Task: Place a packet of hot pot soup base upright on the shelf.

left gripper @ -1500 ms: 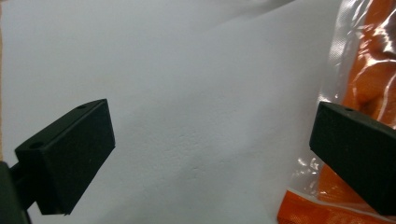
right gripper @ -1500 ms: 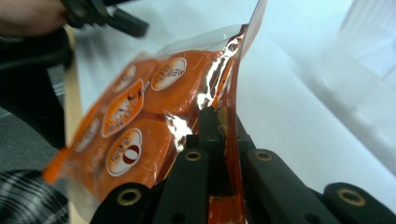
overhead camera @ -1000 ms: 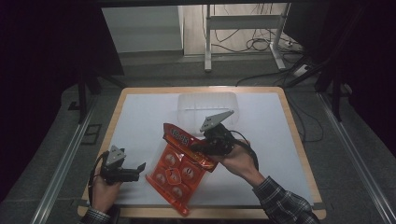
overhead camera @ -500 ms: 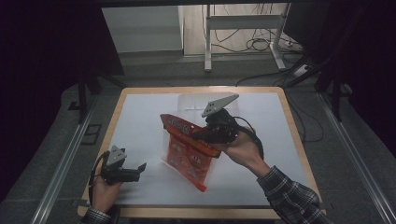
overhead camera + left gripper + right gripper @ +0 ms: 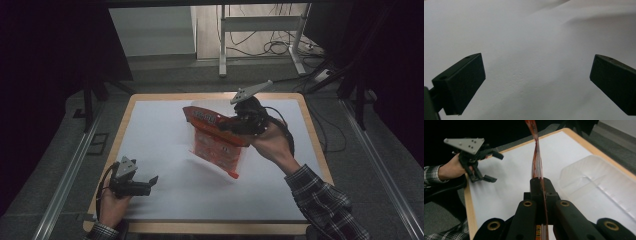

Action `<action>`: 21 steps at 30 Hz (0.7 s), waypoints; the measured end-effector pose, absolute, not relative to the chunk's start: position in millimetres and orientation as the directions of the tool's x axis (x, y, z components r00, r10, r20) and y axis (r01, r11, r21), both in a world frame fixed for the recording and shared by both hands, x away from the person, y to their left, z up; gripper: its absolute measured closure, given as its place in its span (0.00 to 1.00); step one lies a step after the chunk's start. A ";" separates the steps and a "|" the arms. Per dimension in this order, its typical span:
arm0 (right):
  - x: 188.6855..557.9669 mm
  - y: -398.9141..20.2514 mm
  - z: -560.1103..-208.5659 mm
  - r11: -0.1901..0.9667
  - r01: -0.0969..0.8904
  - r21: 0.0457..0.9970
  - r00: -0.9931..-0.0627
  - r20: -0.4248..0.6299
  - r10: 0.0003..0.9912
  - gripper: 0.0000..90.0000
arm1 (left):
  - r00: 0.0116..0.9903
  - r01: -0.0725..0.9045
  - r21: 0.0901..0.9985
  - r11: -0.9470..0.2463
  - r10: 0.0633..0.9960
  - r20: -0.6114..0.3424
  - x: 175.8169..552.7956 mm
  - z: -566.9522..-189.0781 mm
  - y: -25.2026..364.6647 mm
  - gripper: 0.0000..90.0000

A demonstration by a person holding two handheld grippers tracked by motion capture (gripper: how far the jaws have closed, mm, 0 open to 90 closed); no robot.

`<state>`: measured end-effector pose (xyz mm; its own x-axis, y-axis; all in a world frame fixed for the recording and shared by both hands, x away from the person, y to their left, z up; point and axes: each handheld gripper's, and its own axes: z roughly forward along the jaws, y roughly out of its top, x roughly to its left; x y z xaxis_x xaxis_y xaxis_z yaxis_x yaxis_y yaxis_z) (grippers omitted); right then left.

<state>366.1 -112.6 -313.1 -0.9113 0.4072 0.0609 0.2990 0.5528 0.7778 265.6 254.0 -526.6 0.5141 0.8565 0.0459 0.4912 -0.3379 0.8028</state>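
An orange-red snack bag (image 5: 216, 142) hangs tilted in the air above the middle of the white table. My right gripper (image 5: 226, 127) is shut on its upper edge, held up by a hand with a plaid sleeve. In the right gripper view the bag (image 5: 535, 157) runs edge-on out of the right gripper (image 5: 541, 185), whose jaws are pressed together on it. My left gripper (image 5: 151, 183) rests low at the near left of the table, open. In its own view the left gripper (image 5: 537, 82) has wide jaws with just white paper between them.
A clear plastic tray (image 5: 599, 185) lies at the far side of the table, partly behind the bag (image 5: 198, 104). White paper (image 5: 160, 130) covers the wood-edged table (image 5: 200, 227). The left gripper (image 5: 495, 167) is some way from the bag. Cables and a stand are on the floor beyond.
My right gripper has risen and moved toward the far right with the bag, which has come off the table and now hangs. The left gripper has stayed put.
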 end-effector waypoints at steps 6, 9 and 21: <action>378.8 -125.2 -301.2 0.523 0.307 0.795 -0.901 0.067 0.428 0.99 | 0.539 0.484 0.797 -0.361 0.840 0.053 265.5 -527.1 250.4 0.00; 384.6 -130.5 -295.1 0.509 0.313 0.802 -0.896 0.072 0.438 0.99 | 0.548 0.481 0.795 -0.371 0.835 0.058 265.4 -527.2 248.8 0.00; 407.6 -145.7 -269.0 0.471 0.316 0.823 -0.875 0.061 0.480 0.99 | 0.563 0.481 0.786 -0.388 0.824 0.063 265.4 -527.7 245.7 0.00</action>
